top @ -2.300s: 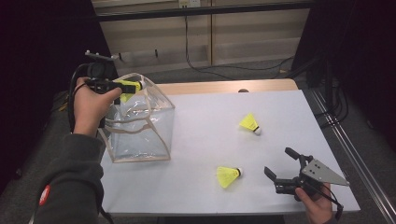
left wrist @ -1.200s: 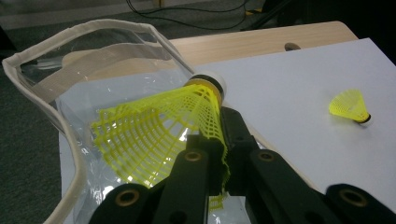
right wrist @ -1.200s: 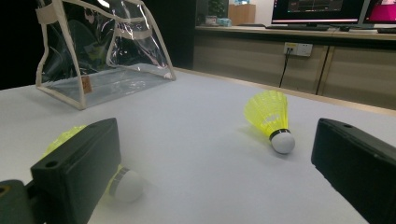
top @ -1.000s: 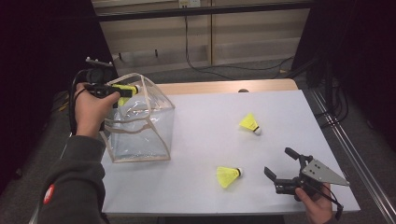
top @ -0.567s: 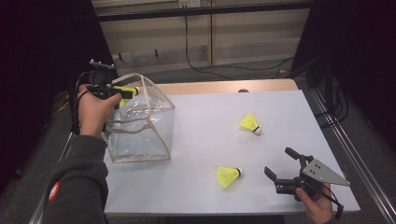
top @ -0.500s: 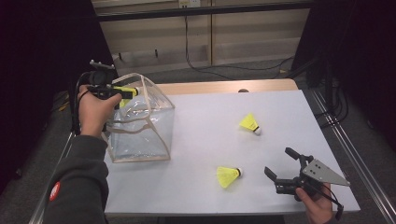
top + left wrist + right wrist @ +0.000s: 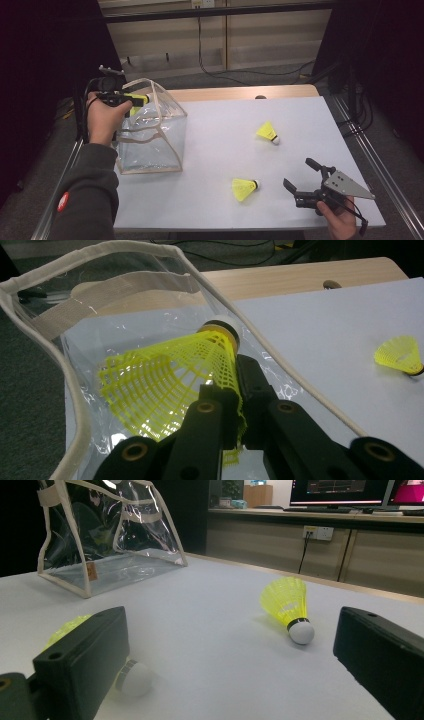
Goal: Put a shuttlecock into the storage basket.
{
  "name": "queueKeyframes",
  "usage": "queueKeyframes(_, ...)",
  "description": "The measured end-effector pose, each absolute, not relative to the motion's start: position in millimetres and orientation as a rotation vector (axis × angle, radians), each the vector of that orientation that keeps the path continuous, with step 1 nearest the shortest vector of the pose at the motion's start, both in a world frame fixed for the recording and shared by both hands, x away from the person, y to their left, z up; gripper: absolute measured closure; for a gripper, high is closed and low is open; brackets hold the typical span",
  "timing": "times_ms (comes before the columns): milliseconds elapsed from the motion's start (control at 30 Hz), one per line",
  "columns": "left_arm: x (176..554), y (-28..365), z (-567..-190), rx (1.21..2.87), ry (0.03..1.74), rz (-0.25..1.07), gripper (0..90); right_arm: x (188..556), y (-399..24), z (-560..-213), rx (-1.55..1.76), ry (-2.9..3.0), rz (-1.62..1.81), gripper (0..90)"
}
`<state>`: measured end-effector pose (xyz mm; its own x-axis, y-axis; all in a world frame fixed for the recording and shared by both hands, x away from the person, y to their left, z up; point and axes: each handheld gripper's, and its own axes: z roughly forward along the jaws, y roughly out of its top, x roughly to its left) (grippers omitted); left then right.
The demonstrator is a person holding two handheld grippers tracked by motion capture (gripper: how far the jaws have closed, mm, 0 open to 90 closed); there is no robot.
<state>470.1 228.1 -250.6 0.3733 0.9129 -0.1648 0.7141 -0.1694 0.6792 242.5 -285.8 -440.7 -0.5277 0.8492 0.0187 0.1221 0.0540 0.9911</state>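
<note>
Left gripper (image 7: 131, 99), at ten o'clock on the table (image 7: 225, 135) in the high view: clenched on a yellow shuttlecock (image 7: 170, 377), jaws pinching the lower edge of its mesh skirt, cork tip pointing away toward twelve o'clock in the left gripper view. Held over the open mouth of the clear bag (image 7: 150, 132), just inside its cream-trimmed rim.

Right gripper (image 7: 305, 175), at five o'clock near the table's front edge: released, jaws spread wide, gripping nothing, resting low on the white surface. Just beside it at nine o'clock, a second shuttlecock (image 7: 244, 188) lying on its side, untouched. Farther off at eleven o'clock from that gripper, a third shuttlecock (image 7: 267, 132), also alone on the table.
</note>
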Motion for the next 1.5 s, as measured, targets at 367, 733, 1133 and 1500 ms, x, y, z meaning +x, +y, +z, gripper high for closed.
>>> queueKeyframes(367,475.8,227.6,-255.7,1.939,1.426,0.358,88.0,242.2,-286.6,-440.7,0.977,1.725,1.531,1.1)
queueKeyframes(733,480.2,229.2,-262.1,1.936,1.446,0.347,87.9,242.3,-287.3,-440.8,0.978,1.720,1.531,1.1)
queueKeyframes(1133,485.8,227.6,-267.6,1.937,1.457,0.333,87.7,242.3,-287.4,-441.1,0.979,1.721,1.533,1.2)
queueKeyframes(1500,491.1,225.2,-275.6,1.936,1.477,0.328,87.3,242.2,-288.4,-441.1,0.984,1.717,1.533,1.1)
